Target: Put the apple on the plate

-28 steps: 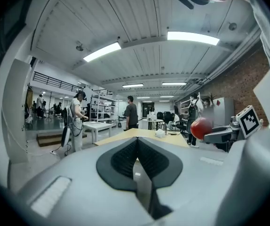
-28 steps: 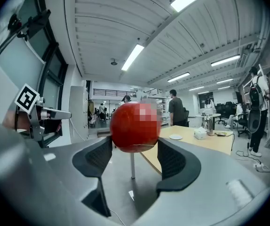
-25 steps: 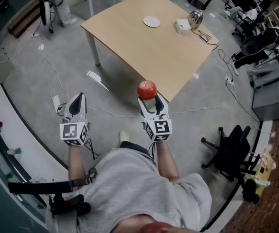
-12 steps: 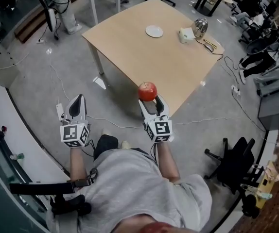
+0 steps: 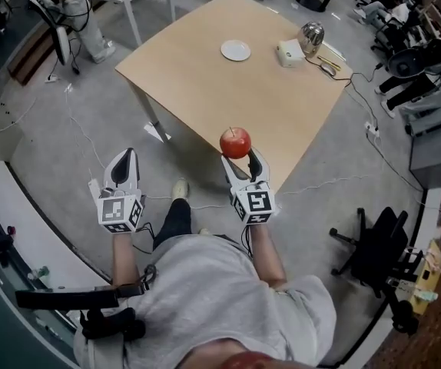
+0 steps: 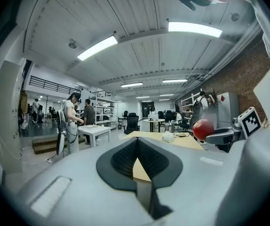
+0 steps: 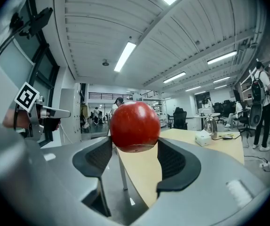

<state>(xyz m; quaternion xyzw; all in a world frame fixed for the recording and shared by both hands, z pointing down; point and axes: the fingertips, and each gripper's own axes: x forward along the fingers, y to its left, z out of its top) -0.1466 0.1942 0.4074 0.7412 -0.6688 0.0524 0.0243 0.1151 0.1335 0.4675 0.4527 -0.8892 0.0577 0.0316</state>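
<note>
Apple (image 5: pixel 235 141): red, round, firm; judged fairly light, smooth-skinned and easily bruised, so best taken across its widest part. It is being gripped at its lower flanks by the right hand-held gripper (image 5: pixel 237 157), jaws closed on it, near the tabletop's (image 5: pixel 228 91) nearest corner. White plate (image 5: pixel 236 50): on the far side, well apart. Left hand-held gripper (image 5: pixel 126 160): is being carried with jaws together, nothing between them.

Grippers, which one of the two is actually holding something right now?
The right gripper: its jaws are shut on the red apple. The left gripper is shut too, but with nothing between its jaws.
</note>
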